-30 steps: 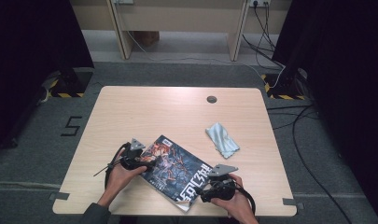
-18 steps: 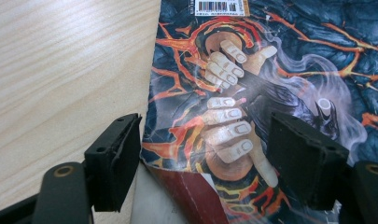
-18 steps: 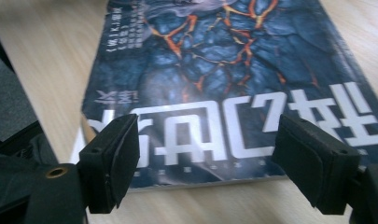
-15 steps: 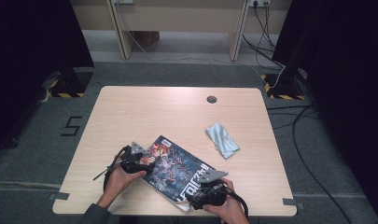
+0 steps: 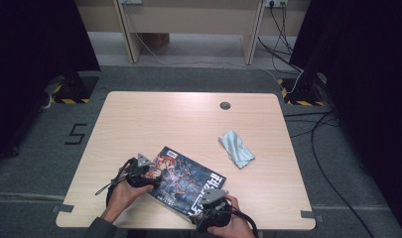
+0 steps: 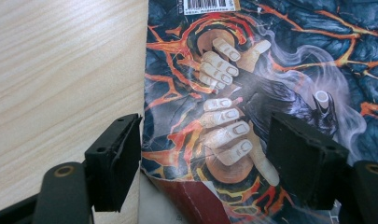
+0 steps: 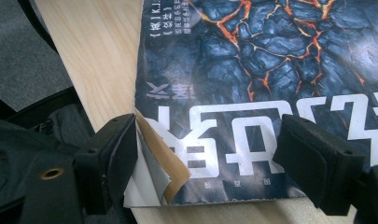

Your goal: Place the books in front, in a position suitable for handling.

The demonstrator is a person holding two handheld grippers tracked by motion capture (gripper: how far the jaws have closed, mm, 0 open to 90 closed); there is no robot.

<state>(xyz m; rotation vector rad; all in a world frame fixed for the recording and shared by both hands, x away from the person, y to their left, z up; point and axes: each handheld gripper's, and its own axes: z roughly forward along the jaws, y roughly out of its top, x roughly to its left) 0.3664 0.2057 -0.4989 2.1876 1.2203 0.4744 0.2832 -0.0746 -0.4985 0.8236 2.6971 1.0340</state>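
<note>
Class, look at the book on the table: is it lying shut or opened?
Mostly shut. The book lies flat, cover up, but the cover's corner curls up near the right gripper, baring pages beneath.

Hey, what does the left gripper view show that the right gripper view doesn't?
Left gripper view: a barcode sticker at the top edge of the magazine, cover art of pale fingers around a dark shape, and a cover corner curled up to show its red underside.

Right gripper view: big white lettering, a corner lifted off white pages, the table's edge and grey floor.

Both: the lava-patterned cover on the wooden table, with open black jaws at each side.
</note>
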